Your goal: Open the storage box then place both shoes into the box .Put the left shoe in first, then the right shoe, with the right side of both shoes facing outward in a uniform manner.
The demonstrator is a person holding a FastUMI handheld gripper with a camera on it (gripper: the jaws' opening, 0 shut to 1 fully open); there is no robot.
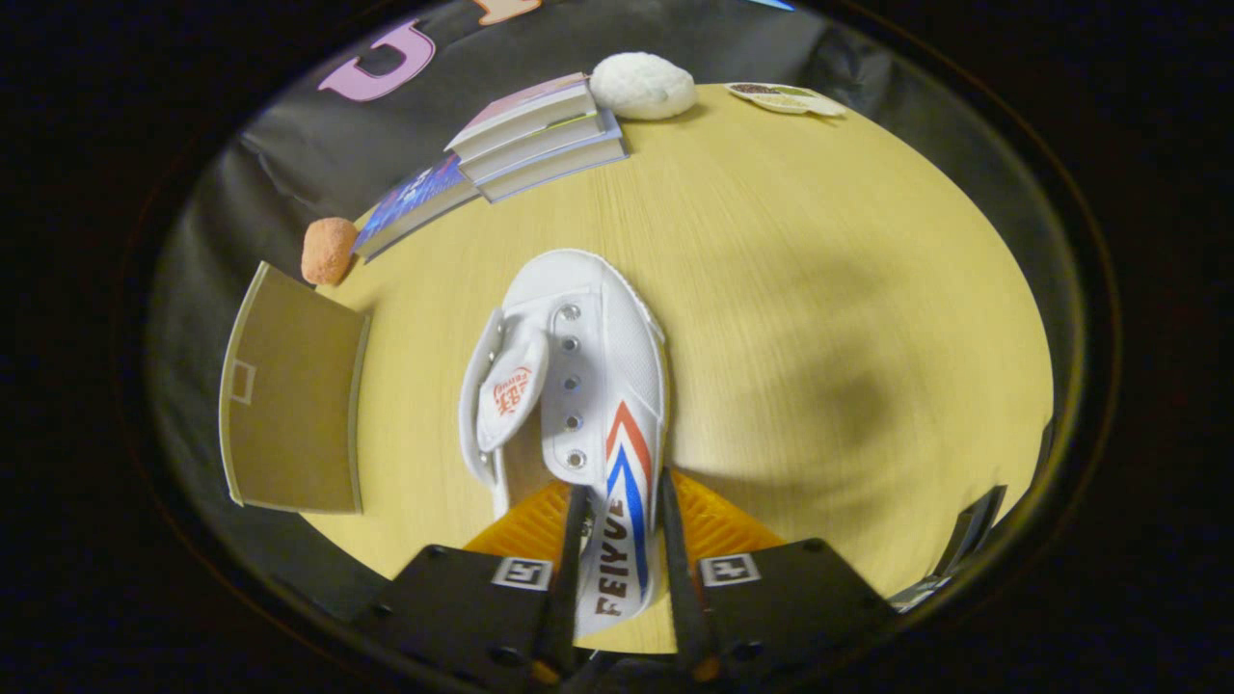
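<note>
Shoe (578, 386) is lying on the table (819, 289), toe pointing far, heel end near, sitting between the fingers. It's a white canvas sneaker w/ red and blue chevrons on its right side wall, tongue flopping out to the left, no laces in the eyelets. Judging by looks: light, canvas upper soft and prob collapsing under squeeze, rubber sole stiffer and grippy, not fragile. Best hold is looking like the heel/rear side wall, pinching across the collar where the sole rim backs up the cloth; the loose tongue is giving nothing to grab.

Gripper (617, 540) is sitting nearly closed, only a narrow gap, w/ the shoe's rear side wall filling that gap. Both fingers are appearing to press on the canvas, left one inside the collar, right one on the outer wall by the stripes, so it's reading as a hold on the shoe. Whether the shoe is lifting off the table or resting, can't tell.

Box (294, 390), brown cardboard, is sitting at the left table edge, near-left of the shoe and apart from it; only a flat brown panel is showing, so open vs closed is unclear. Books (535, 140) are stacking at far left, an orange ball (328, 251) by them, a white lump (641, 87) far beyond.
</note>
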